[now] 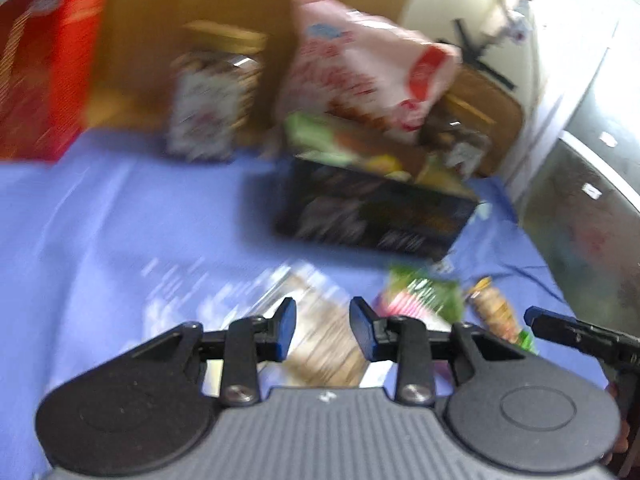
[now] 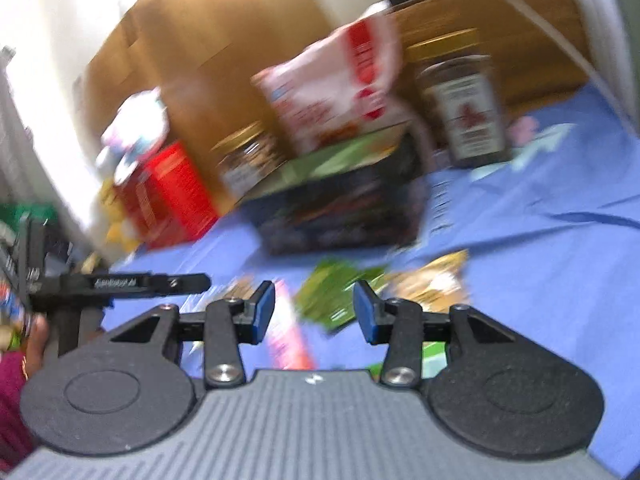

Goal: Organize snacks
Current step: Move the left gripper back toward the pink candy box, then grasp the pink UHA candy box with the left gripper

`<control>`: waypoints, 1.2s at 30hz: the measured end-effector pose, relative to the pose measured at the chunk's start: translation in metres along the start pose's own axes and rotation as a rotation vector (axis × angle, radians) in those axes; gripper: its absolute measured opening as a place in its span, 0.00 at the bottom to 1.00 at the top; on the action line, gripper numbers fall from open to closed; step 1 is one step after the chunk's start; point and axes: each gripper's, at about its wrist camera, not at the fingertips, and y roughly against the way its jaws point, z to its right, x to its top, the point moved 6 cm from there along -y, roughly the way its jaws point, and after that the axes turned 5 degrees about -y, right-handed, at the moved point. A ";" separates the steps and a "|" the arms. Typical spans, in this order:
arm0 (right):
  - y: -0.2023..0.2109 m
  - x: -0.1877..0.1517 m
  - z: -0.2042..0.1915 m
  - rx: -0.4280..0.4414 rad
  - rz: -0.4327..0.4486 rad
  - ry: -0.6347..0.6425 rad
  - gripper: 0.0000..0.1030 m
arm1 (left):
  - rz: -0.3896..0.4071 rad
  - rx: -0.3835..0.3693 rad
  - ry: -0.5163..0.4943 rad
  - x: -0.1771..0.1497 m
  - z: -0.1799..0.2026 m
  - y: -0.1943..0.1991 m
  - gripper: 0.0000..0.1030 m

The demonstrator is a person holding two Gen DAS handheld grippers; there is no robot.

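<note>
Ribbed grey left tool (image 1: 323, 330) over crinkly clear pkt (image 1: 320, 344), blue cloth (image 1: 120, 220).

- Likely a home room, though motion blur hides much.
- A blue cloth (image 1: 120, 216) covers the surface.
- Jars (image 2: 464, 108), a red box (image 1: 44, 68) and snack bags (image 1: 360, 60) stand before cardboard (image 2: 224, 20) and a white wall (image 1: 440, 0).
</note>
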 end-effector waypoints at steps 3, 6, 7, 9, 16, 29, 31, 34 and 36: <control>-0.015 -0.016 -0.029 0.001 -0.052 0.118 0.45 | 0.000 0.036 0.008 -0.019 -0.014 0.021 0.29; -0.033 -0.026 -0.044 -0.050 -0.088 0.235 0.44 | 0.014 0.055 0.011 -0.032 -0.023 0.041 0.29; -0.038 -0.028 -0.044 -0.084 -0.096 0.268 0.44 | 0.017 0.059 0.017 -0.035 -0.026 0.046 0.29; -0.048 -0.035 -0.041 -0.126 -0.122 0.313 0.31 | 0.024 0.064 0.030 -0.040 -0.032 0.055 0.29; -0.024 -0.058 -0.078 0.053 -0.142 0.400 0.25 | 0.066 0.024 0.030 -0.052 -0.038 0.085 0.35; -0.006 -0.095 -0.077 -0.010 -0.098 0.429 0.39 | 0.033 -0.054 -0.023 -0.057 -0.007 0.072 0.43; 0.001 -0.100 -0.068 -0.012 -0.086 0.359 0.39 | 0.016 -0.071 -0.043 -0.057 0.002 0.064 0.43; 0.004 -0.108 -0.064 -0.007 -0.071 0.277 0.39 | -0.014 -0.074 -0.071 -0.062 0.014 0.052 0.43; 0.005 -0.111 -0.064 -0.007 -0.061 0.252 0.39 | -0.027 -0.063 -0.081 -0.067 0.019 0.047 0.44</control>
